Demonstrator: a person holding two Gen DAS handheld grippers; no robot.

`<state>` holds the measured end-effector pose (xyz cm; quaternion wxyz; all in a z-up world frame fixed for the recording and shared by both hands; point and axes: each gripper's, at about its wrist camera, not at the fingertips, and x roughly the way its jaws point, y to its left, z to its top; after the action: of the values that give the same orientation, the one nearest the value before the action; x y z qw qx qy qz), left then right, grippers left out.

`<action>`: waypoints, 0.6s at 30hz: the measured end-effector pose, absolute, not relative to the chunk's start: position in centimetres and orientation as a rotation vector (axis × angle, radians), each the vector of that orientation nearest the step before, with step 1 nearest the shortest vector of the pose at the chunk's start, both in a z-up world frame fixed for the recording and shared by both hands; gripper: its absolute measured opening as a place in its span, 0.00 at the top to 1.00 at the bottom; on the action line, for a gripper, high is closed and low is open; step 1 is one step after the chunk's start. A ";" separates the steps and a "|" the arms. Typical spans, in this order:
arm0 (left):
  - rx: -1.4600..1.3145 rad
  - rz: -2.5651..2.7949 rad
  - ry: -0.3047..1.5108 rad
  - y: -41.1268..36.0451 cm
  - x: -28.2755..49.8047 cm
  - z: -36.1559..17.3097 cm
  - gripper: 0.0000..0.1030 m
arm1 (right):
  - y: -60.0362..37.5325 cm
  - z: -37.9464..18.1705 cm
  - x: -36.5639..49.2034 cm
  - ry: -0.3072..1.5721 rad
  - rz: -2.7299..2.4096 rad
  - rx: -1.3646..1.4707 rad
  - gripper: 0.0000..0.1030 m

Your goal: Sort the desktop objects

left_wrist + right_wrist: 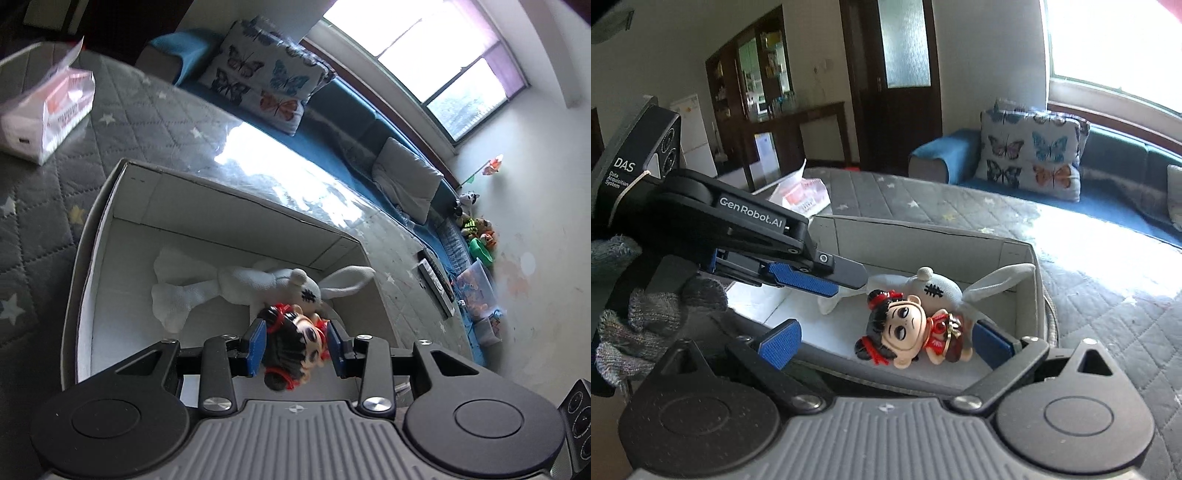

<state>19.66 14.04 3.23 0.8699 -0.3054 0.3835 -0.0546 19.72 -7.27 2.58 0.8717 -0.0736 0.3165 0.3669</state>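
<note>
White rabbit plush [236, 291] and doll figurine [916, 332] lie in the cardboard box [110, 206]; tissue pack [48, 110], 10 o'clock, remains unsorted. Left gripper [295, 347] and right gripper [886, 343] jaws open, gripping nothing.

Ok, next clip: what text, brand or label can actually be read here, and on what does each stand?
"GenRobot.AI": side of the left hand-held gripper, right wrist view.
"DAS": its camera housing.
"Data Acquisition System": small print under "DAS", same housing.
Red print on the tissue pack: too blurred to read.
Nothing else carries readable text.
</note>
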 end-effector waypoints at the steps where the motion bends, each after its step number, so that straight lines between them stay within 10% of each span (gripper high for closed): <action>1: -0.625 -0.113 0.793 13.9 19.2 3.4 0.63 | -7.6 2.6 19.2 0.650 0.763 -0.152 0.03; 18: -0.498 -0.123 0.741 10.0 12.0 3.8 0.63 | -11.6 2.0 11.7 0.578 0.729 -0.157 0.03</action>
<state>12.03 10.03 3.76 0.9002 -0.2408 0.3579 -0.0595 11.69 -11.55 2.03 0.8907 -0.0758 0.2782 0.3514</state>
